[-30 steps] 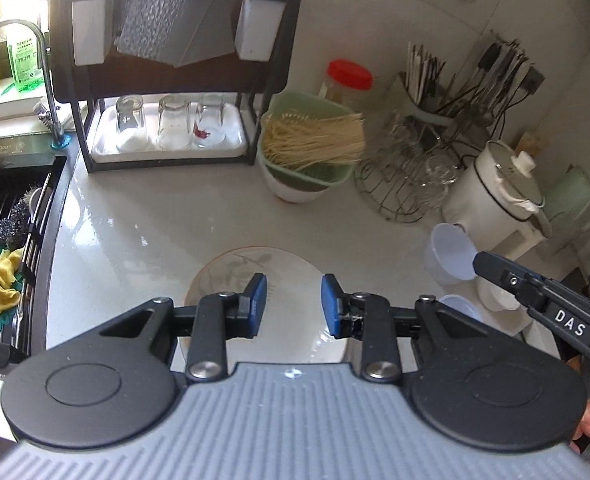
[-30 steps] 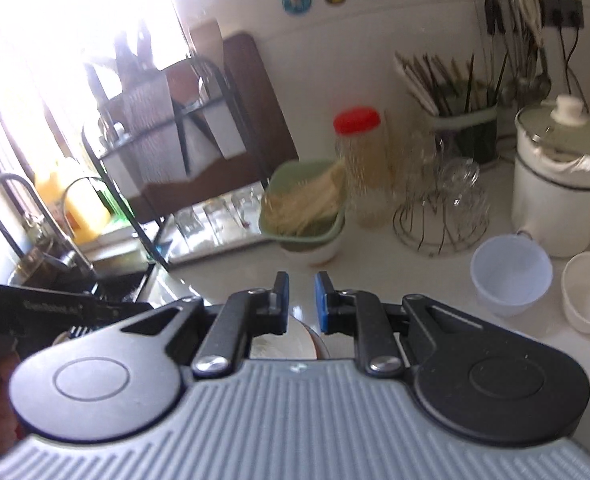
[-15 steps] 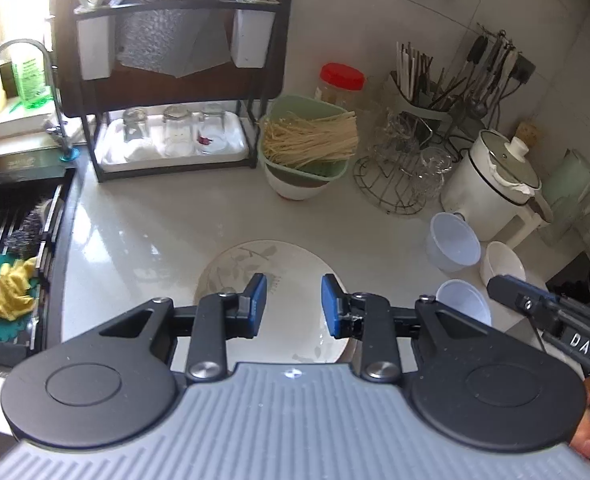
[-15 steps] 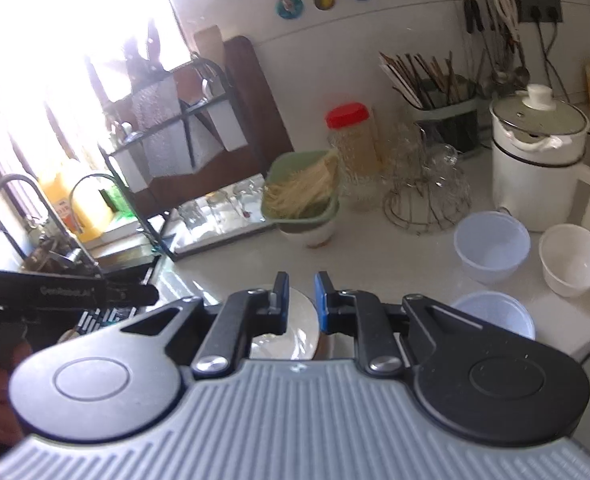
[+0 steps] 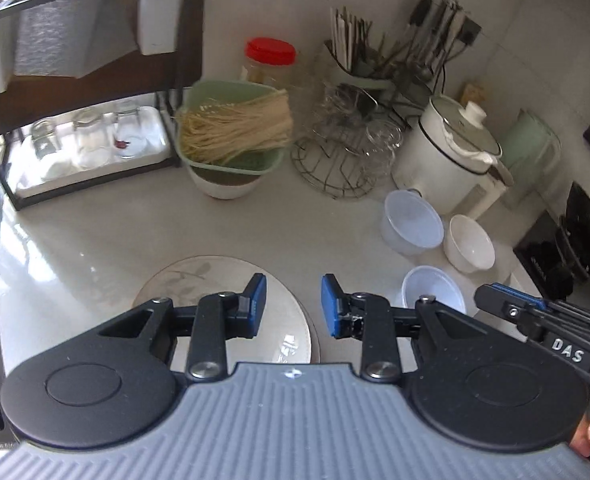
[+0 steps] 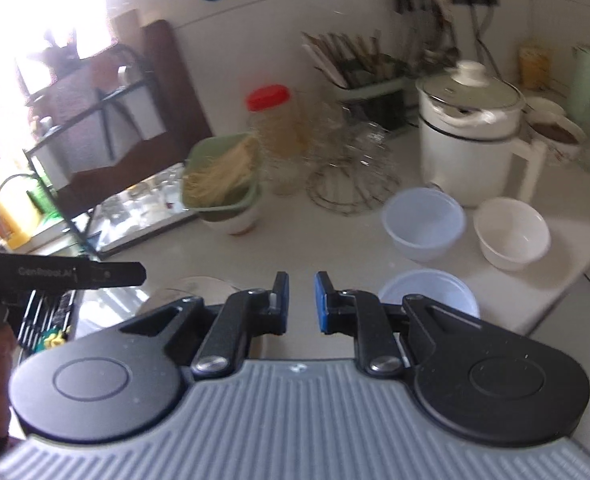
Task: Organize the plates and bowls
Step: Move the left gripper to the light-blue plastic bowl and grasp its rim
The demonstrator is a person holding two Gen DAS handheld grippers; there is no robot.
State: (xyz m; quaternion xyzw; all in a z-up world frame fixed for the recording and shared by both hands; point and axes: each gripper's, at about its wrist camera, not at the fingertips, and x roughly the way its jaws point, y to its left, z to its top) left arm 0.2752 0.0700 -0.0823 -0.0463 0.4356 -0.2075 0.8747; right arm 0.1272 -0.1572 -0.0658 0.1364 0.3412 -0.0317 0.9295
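Note:
A round plate with a leaf print (image 5: 199,280) lies on the white counter, right under my left gripper (image 5: 293,306), which is open and empty above it. Its edge shows in the right wrist view (image 6: 191,286). To the right stand a translucent plastic bowl (image 5: 413,224), a white ceramic bowl (image 5: 469,244) and a second translucent bowl (image 5: 433,292) near the counter's front edge. They also show in the right wrist view: translucent bowl (image 6: 423,226), white bowl (image 6: 511,234), front bowl (image 6: 427,294). My right gripper (image 6: 299,304) is open and empty, above the counter between plate and front bowl.
At the back stand a green basket of dry noodles on a white bowl (image 5: 231,140), a red-lidded jar (image 5: 269,60), a wire glass rack (image 5: 343,152), a white electric pot (image 5: 451,152) and a black shelf with glasses (image 5: 83,140). The sink lies at the far left.
Both grippers have swung to the right; the bowls now sit closer to centre and the sink has left the left view. The right gripper's jaws have opened a little wider.

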